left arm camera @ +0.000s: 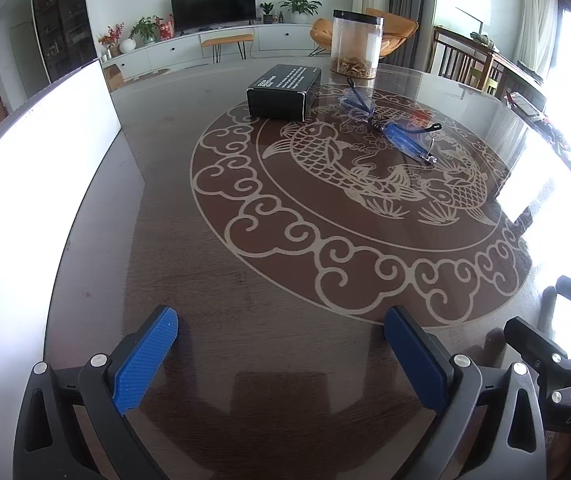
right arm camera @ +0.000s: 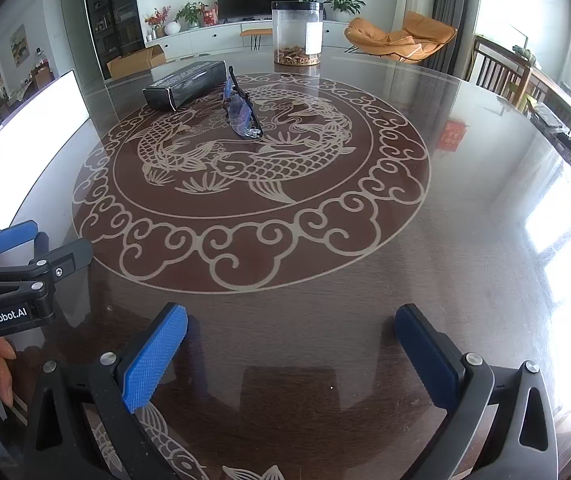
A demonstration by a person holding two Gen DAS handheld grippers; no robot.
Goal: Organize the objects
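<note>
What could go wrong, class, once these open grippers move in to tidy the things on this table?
1. The glasses lie unfolded with thin arms sticking out; a pinch could bend them or skid them across the glossy table.
2. The tall jar stands upright just behind; a reach past the black box could tip it.
</note>
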